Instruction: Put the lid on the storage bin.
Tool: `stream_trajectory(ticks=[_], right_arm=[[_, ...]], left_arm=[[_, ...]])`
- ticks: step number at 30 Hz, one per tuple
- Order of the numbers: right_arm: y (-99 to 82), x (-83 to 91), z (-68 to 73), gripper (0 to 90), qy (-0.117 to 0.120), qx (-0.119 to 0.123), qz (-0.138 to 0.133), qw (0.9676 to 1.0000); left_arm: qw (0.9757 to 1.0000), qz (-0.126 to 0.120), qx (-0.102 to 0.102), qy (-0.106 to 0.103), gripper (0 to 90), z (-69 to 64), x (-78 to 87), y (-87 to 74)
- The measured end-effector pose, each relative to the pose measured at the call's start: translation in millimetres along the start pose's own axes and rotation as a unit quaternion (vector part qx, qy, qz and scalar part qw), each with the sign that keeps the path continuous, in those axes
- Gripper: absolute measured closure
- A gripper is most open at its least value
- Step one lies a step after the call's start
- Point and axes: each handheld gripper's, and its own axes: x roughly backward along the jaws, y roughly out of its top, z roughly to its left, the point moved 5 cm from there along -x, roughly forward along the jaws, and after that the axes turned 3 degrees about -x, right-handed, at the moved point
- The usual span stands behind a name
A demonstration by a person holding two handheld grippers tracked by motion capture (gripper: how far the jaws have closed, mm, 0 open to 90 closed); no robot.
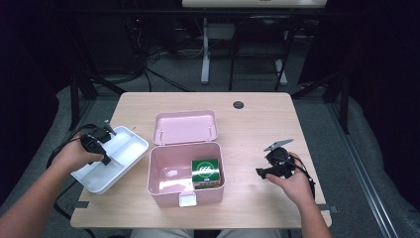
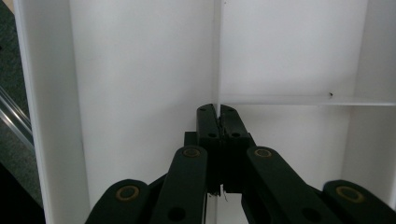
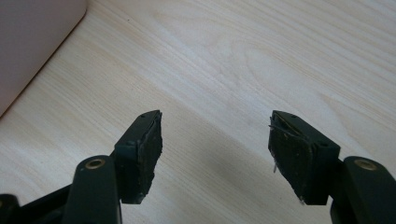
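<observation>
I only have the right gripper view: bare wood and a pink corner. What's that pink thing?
Observer: A pink box, with its lid open and laid back.
Operator: Anything in it?
Observer: A green packet, against its right wall.
Operator: And the left gripper?
Observer: The left gripper is shut on the divider of a white tray, left of the box.
</observation>
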Motion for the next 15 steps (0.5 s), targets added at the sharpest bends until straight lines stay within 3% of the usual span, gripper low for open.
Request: stream_trajectory(ticks=[15], right_arm=[[-0.7,-0.2,-0.8,34.5,0.000,-0.001,0.000,1.0000]], left_arm=[[0.9989,-0.007,-0.047,0.008,89.3,-7.6,32.7,-3.1]])
